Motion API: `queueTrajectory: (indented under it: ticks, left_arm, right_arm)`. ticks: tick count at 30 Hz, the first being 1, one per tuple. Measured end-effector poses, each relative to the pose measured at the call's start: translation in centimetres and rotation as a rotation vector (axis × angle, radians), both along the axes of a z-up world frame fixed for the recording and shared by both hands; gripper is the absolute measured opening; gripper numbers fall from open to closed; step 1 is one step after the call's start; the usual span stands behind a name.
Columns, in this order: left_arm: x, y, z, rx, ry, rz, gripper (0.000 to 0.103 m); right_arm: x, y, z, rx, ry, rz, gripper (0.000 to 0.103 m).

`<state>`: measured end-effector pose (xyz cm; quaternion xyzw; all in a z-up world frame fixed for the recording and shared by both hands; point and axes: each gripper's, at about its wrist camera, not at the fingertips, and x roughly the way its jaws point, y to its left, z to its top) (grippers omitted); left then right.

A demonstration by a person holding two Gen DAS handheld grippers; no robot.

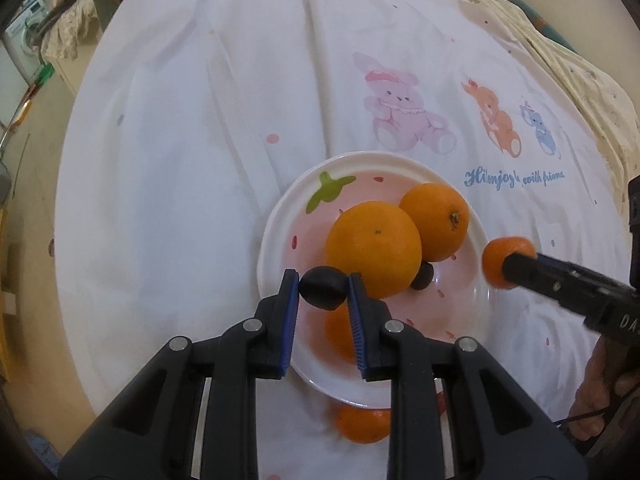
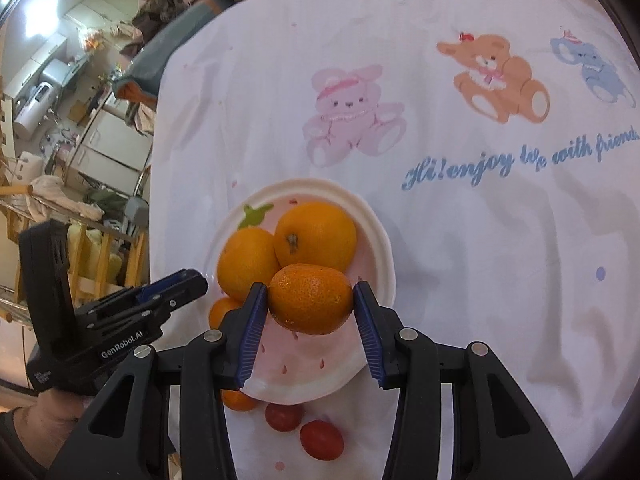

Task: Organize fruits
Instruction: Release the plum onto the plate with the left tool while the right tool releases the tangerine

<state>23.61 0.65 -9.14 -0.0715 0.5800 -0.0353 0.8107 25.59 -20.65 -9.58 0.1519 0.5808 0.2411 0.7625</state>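
Two big oranges (image 1: 374,248) already sit on the plate (image 1: 276,216), just beyond the left gripper (image 1: 323,286), whose fingers are clamped on a dark grape (image 1: 322,287) above the near rim. The right gripper (image 2: 310,298) pinches a small mandarin (image 2: 310,298) over the plate. Left to gather, I'd say: two cherry tomatoes (image 2: 322,439) and another mandarin (image 2: 238,400) on the cloth, below its fingers.

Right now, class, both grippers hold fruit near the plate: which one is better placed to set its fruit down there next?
Left, probably. The left gripper holds its dark fruit over the plate, while the right gripper's small orange hangs past the rim.
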Motion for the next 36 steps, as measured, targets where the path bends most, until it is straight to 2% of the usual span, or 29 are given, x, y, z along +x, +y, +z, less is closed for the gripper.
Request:
queueTrajectory:
  ticks: [3,8,11,15,18,19,21,25,33,35,36]
  left_arm:
    - [0.2,0.2,-0.3,0.005,0.011,0.013,0.021]
    - [0.3,0.9,-0.5,-0.037,0.028,0.046,0.021]
    - [0.2,1.0,-0.6,-0.023,0.028,0.046,0.022]
    - [0.1,1.3,-0.5,-0.033,0.028,0.057,0.042]
    - [0.1,1.2,-0.4,-0.027,0.022,0.057,0.046]
    - [0.1,1.2,-0.3,-0.023,0.022,0.058,0.052]
    - [0.0,1.2,-0.1,-0.015,0.015,0.066,0.058]
    - [-0.1,1.0,0.3,0.002,-0.002,0.061,0.064]
    - [-0.6,0.6,1.7,0.053,-0.064,0.051,0.065]
    - [-1.0,0.4,2.2,0.063,-0.09,0.048,0.065]
    - [-1.1,0.4,2.5,0.062,-0.103,0.043,0.065]
  right_arm:
    - [-0.1,0.1,-0.5,-0.006,0.017,0.003,0.048]
    - [-0.1,-0.1,-1.0,-0.02,0.03,-0.007,0.048]
    - [0.0,-0.2,-1.2,-0.019,0.039,-0.014,0.048]
    - [0.0,-0.2,-1.4,-0.025,0.042,-0.021,0.049]
    - [0.0,-0.3,-1.2,-0.014,0.041,-0.026,0.049]
    - [0.0,-0.3,-1.1,-0.016,0.037,-0.027,0.052]
    - [0.0,-0.5,-0.7,-0.009,0.024,-0.037,0.067]
    - [0.1,-0.7,-0.2,0.003,0.014,-0.047,0.071]
    - [0.1,-0.8,0.7,0.004,-0.012,-0.053,0.073]
    - [-0.1,-0.9,1.4,0.015,-0.038,-0.062,0.086]
    - [-0.2,-1.0,1.9,0.022,-0.058,-0.067,0.088]
